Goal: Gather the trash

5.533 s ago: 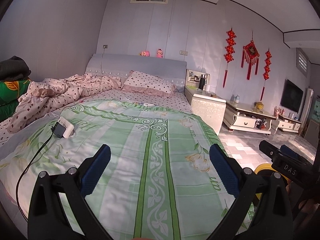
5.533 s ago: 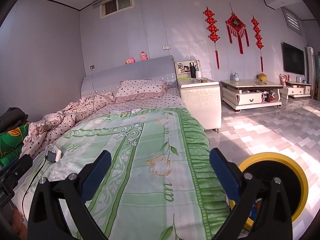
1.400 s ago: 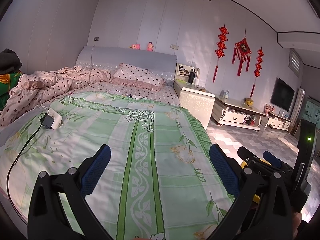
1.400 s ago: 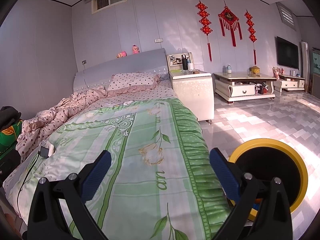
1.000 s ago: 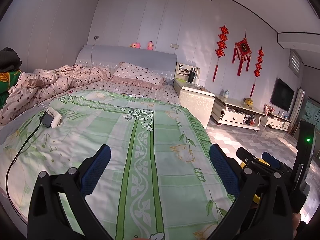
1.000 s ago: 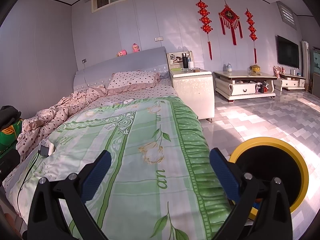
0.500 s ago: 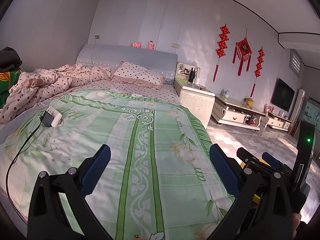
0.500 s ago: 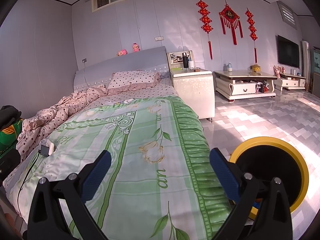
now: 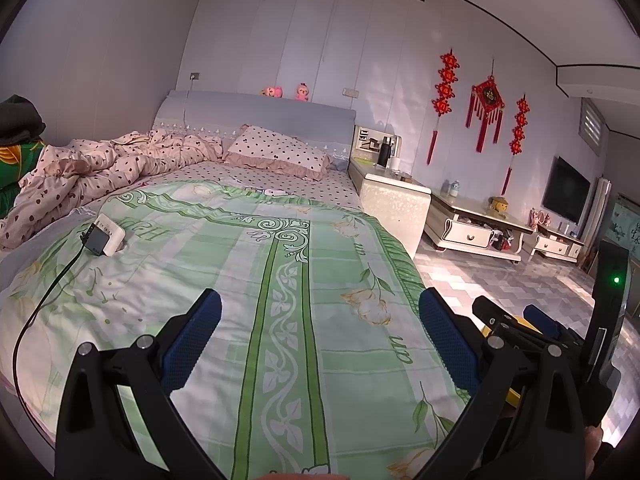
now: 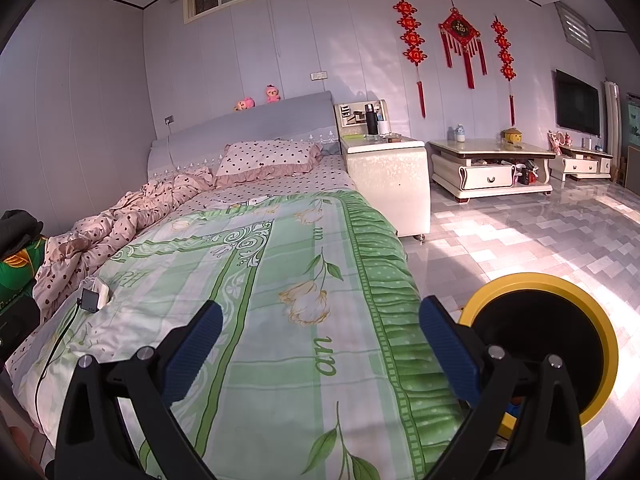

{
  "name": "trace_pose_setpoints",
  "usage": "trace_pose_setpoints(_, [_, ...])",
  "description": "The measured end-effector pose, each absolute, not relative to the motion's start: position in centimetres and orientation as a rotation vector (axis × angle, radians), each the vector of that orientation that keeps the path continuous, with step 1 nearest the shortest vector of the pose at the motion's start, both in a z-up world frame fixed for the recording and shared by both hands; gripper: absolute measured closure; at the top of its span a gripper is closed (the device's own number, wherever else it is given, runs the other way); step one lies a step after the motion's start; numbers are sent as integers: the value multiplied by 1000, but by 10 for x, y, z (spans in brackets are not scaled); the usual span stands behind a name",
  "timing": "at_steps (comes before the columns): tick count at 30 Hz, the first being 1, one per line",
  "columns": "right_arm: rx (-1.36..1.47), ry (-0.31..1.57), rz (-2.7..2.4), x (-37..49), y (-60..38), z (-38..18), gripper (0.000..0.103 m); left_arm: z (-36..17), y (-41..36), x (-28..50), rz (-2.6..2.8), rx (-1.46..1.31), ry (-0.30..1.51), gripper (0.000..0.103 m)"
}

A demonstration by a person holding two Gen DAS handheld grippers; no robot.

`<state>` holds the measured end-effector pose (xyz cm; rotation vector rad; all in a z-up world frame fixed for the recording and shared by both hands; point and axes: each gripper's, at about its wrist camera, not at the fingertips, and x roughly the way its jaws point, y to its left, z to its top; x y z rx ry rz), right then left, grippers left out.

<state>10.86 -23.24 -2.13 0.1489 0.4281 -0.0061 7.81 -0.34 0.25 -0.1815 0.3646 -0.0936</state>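
Both grippers hang over the foot of the bed with the green flowered cover [image 9: 248, 280]: the left gripper [image 9: 320, 334] and the right gripper [image 10: 320, 334] stand wide apart and hold nothing, probably ready to pick. No clear trash shows on the cover; some small white things [image 9: 272, 192] lie near the dotted pillow, too small to tell. The round black bin with yellow rim [image 10: 552, 344] waits on the floor just beside the bed, at the right, likely to receive the trash.

Green floral bedspread [image 9: 280, 280] covers bed's near half; pink dotted quilt [image 9: 100, 164] bunched far left, dotted pillow [image 9: 280, 152] against grey headboard [image 9: 256, 112]. White power strip [image 9: 106, 234] on bedspread, left. Yellow-rimmed round bin [image 10: 540, 344] on floor right of bed; white nightstand [image 10: 386, 184] beyond.
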Motion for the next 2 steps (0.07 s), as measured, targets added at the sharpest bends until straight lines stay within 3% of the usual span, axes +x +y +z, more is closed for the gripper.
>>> trace_pose_setpoints(2, [148, 428, -6, 108, -232, -21, 8, 3, -4, 78, -95, -183, 366, 8])
